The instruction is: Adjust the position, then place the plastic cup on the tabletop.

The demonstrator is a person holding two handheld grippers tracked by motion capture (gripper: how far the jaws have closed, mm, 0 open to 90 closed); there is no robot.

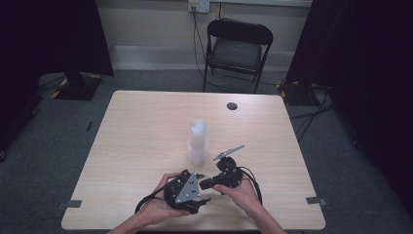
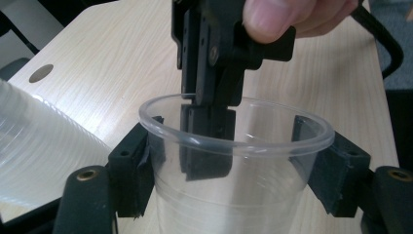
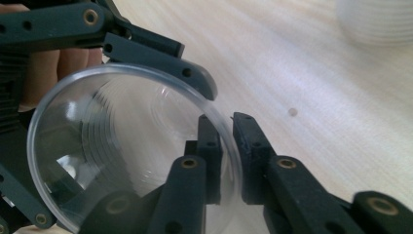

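Claws (image 2: 234, 161) gripping clear cup (image 2: 234, 195) (unlabelled)

Your left hand-held gripper (image 1: 187, 191) sits low by the near edge, its jaws clamped on either side of a clear cup (image 2: 234, 161). Your right hand-held gripper (image 1: 220, 181), just beside it, pinches that cup's rim between nearly closed jaws.

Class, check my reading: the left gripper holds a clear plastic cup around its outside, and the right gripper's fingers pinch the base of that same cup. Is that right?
Not quite. The right gripper pinches the cup's rim, not its base: the left gripper view shows one finger inside the clear plastic cup and one outside its wall. The rest stands: the left gripper holds the cup around its outside.
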